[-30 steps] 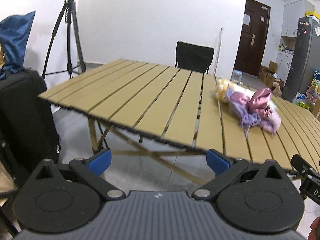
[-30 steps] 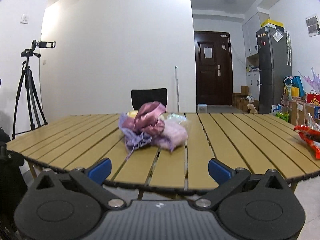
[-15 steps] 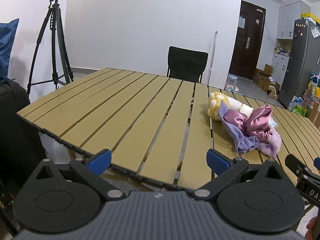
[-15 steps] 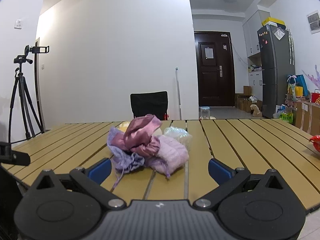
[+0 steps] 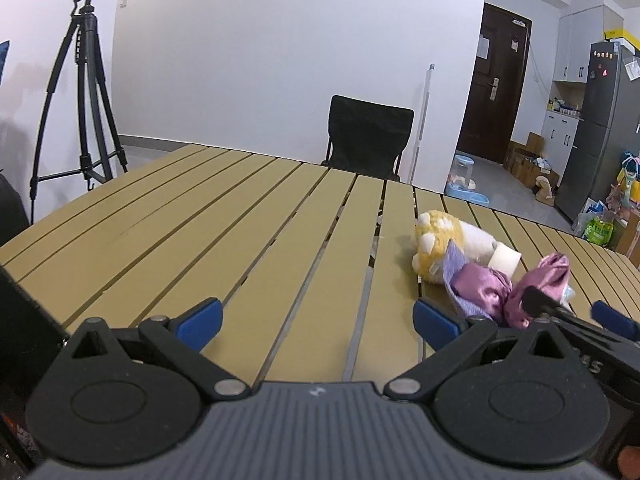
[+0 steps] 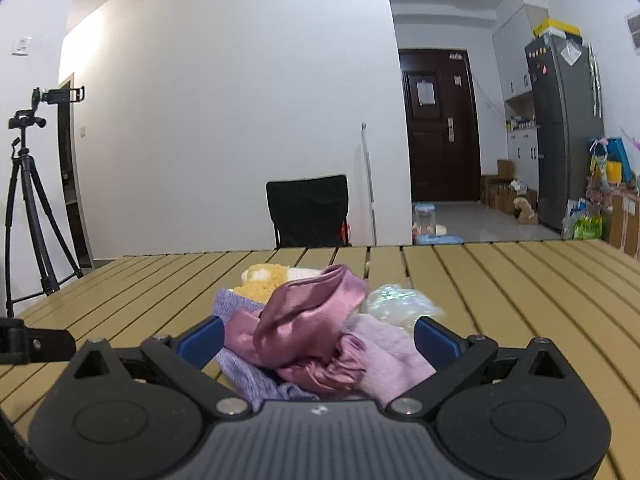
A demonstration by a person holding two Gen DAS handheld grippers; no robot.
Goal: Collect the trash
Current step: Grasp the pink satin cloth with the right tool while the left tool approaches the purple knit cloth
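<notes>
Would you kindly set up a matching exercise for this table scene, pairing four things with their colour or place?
Things:
1. plush toy
2. satin cloth
3. chair
4. tripod

Descriptions:
A. black, behind the table's far edge
B. yellow and white, lying on the table
C. standing on the floor off the table's left side
D. shiny pink-purple, between the open right gripper's fingers

Pairs: 1-B, 2-D, 3-A, 4-C

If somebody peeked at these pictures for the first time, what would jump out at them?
Probably the shiny pink satin cloth heaped with lilac knitted fabric on the tan slatted table, right between the open fingers of the right claw. Behind it lies a fluffy yellow and white plush toy. The left claw, also open, hangs over bare slats beside the pile.
</notes>
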